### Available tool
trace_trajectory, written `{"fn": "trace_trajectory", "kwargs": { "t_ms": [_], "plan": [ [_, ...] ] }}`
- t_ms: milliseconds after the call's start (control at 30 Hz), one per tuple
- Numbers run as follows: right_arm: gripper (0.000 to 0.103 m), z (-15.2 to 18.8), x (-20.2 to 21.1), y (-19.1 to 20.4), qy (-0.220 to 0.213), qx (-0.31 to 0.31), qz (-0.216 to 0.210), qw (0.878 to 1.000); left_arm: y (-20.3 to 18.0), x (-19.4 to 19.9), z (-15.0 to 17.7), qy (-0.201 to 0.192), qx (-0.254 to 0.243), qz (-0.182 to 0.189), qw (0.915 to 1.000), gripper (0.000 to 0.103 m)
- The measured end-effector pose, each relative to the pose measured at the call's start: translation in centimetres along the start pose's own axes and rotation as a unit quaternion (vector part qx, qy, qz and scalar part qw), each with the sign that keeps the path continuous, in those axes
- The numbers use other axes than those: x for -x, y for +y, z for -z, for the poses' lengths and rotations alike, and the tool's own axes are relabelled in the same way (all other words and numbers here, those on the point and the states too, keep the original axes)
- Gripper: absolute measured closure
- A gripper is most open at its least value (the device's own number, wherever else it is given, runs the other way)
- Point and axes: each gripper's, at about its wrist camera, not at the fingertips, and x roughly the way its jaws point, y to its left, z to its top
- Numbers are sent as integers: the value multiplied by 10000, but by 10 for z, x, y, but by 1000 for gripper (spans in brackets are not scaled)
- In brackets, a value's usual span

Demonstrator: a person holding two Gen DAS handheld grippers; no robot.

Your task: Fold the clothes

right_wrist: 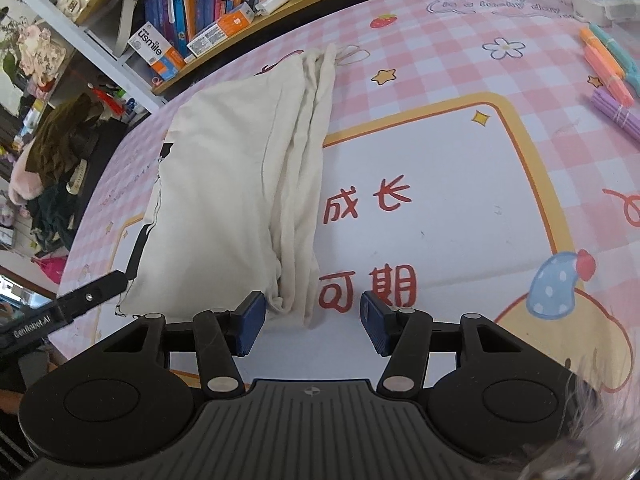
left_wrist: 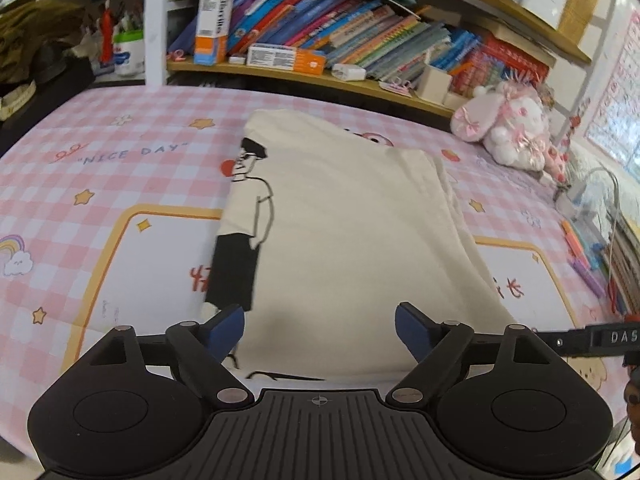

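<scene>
Shirt point(left_wrist: 352, 232) print half hidden by fold

Pink checked tablecloth point(left_wrist: 120, 168) printed with stars and "NICE DAY", leaning books point(left_wrist: 320, 24) on a wooden shelf point(left_wrist: 304, 80), pink plush toy point(left_wrist: 508, 128), bundled pens point(right_wrist: 608, 76) at the edge

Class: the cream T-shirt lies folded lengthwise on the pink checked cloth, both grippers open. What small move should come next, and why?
Probably close the right gripper on the near end of the T-shirt, which sits bunched just ahead of its open jaws. The left gripper hovers open over the same end, holding nothing, so both could then lift that end towards the far one.
</scene>
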Motion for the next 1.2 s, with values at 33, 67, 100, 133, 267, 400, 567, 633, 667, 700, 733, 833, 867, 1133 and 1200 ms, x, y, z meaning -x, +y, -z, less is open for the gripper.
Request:
{"fn": "trace_trajectory", "kwargs": {
  "t_ms": [33, 67, 100, 133, 267, 400, 567, 633, 667, 700, 733, 833, 867, 1133, 1200],
  "plan": [
    [52, 0, 1, -2, 5, -5, -23, 10000, -4, 0, 1, 2, -39, 3, 10000, 18],
    [52, 0, 1, -2, 13, 5, -37, 10000, -7, 1, 1, -15, -80, 5, 10000, 18],
    [52, 0, 1, -3, 21, 16, -51, 10000, -11, 1, 2, -34, -120, 6, 9999, 18],
    [52, 0, 2, -4, 29, 27, -65, 10000, -14, 1, 3, -64, -163, -6, 9998, 18],
    [52, -1, 2, -7, 65, 64, -127, 9999, -25, 4, 7, -213, -373, -158, 9990, 18],
    [53, -6, -3, -10, 157, -29, -278, 9995, -35, 8, 13, -354, -641, -359, 9967, 9],
    [62, -12, -14, -21, 551, -860, -759, 9919, -41, 15, 20, -576, -947, -468, 9927, 9],
    [63, -14, -19, -25, 664, -1233, -910, 9859, -43, 17, 24, -629, -1079, -520, 9908, 9],
    [64, -15, -21, -27, 721, -1419, -985, 9823, -44, 17, 27, -633, -1156, -538, 9898, 9],
    [64, -16, -23, -29, 762, -1589, -1044, 9788, -45, 18, 29, -636, -1232, -555, 9888, 9],
    [64, -17, -25, -30, 768, -1703, -1060, 9767, -46, 17, 30, -622, -1294, -559, 9881, 9],
    [64, -21, -27, -31, 773, -1934, -1036, 9726, -49, 15, 35, -589, -1514, -588, 9850, 8],
    [66, -22, -28, -30, 770, -1992, -1006, 9717, -50, 15, 36, -585, -1597, -611, 9835, 8],
    [80, -23, -35, -26, 708, -2108, -787, 9718, -59, 11, 45, -623, -2128, -745, 9723, 8],
    [82, -23, -35, -27, 697, -2118, -762, 9718, -60, 11, 46, -631, -2184, -735, 9710, 8]
  ]
}}
